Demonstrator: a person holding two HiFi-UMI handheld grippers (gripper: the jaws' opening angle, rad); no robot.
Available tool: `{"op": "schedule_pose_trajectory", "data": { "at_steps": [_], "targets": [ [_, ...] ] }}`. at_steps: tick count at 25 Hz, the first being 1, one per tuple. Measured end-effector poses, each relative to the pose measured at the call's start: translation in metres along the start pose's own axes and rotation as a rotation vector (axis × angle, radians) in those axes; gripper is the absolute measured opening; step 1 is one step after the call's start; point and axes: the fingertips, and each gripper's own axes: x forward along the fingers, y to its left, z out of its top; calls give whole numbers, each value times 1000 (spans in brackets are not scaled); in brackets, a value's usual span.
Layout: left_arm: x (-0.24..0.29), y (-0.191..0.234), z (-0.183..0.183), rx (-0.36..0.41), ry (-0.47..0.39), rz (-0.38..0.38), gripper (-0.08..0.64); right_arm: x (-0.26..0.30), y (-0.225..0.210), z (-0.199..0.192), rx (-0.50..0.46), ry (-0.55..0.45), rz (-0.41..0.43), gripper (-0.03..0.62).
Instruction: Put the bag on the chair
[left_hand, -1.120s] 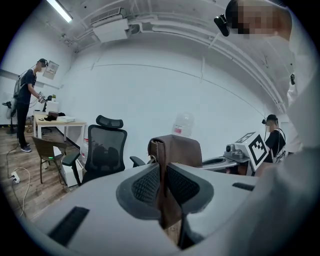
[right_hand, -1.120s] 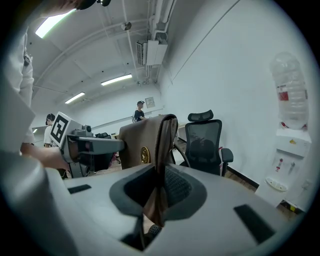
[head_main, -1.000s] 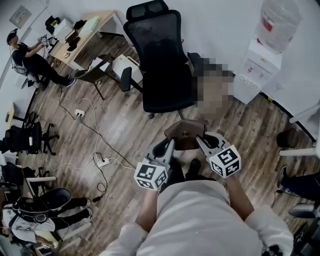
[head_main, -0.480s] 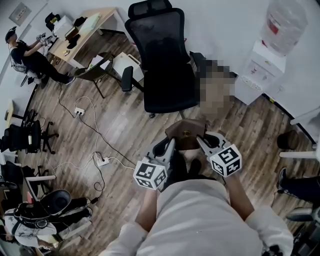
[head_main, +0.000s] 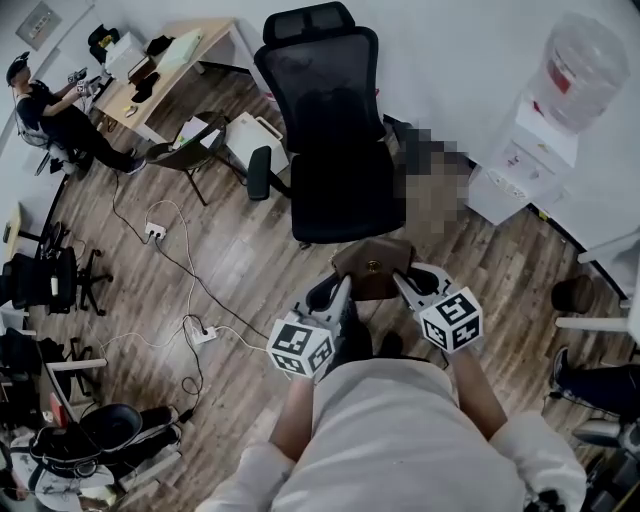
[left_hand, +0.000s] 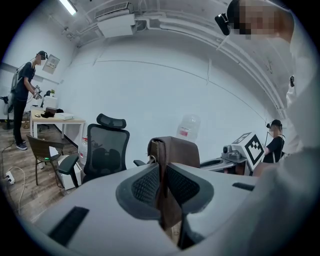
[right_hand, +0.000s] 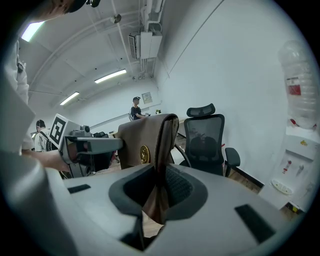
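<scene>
Grip is shared: my left tongs clamp one edge of the brown leather bag and my right tongs the other, so it hangs level between them, black mesh office chair just ahead.

A water dispenser stands far right against the wall. Far left, a person stands by a desk. A power strip and cables lie left on the wood floor.
</scene>
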Motion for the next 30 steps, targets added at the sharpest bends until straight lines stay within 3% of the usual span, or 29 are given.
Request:
{"op": "schedule_pose_trajectory", "data": {
  "at_steps": [30],
  "targets": [
    [43, 155, 46, -22, 50, -105, 48, 146, -11, 60, 43, 57, -92, 63]
  ]
}}
